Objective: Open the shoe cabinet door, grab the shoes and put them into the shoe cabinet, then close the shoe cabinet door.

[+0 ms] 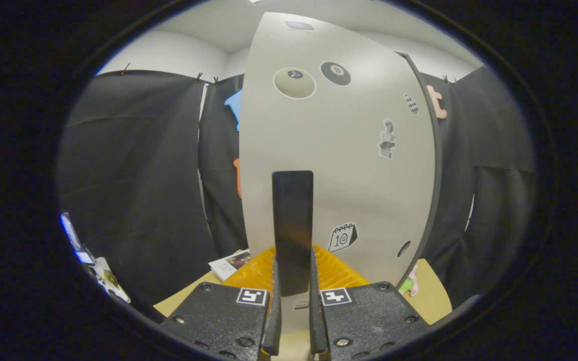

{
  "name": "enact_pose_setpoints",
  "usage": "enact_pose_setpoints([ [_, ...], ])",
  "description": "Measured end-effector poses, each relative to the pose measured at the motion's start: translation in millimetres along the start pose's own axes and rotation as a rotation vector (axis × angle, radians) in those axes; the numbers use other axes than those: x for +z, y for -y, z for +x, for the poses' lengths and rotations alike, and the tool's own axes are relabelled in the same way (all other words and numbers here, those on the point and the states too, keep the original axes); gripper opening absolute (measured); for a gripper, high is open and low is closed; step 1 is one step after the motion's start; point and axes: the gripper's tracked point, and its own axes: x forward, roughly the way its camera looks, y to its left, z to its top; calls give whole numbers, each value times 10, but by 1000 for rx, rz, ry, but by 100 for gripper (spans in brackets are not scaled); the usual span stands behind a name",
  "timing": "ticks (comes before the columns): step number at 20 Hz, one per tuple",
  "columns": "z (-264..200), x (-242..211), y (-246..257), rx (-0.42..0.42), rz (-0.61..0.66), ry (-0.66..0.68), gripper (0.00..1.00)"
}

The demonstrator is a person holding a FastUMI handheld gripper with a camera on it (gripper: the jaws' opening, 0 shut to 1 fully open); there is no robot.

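Gripping cabinet door point(319, 150) handle point(292, 225), fingers point(275, 301) closed.

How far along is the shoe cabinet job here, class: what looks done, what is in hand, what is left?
Done: I cannot tell; no shoes are in sight and the cabinet's inside is hidden.
In hand: the hand-held gripper is shut on the dark handle of the cabinet door.
Left: at least swinging that door; whether it is opening or closing cannot be told.
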Motion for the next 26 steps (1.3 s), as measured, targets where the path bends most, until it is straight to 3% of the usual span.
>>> enact_pose_setpoints([
  [9, -932, -113, 873, -125, 4, 20, 17],
  [17, -1428, -182, 2088, -285, -11, 32, 4],
  [20, -1518, -152, 2349, -251, 46, 35, 4],
  [23, -1460, -203, 2265, -233, -10, 32, 4],
  [26, -1480, -228, 2314, -267, -58, 10, 4],
])
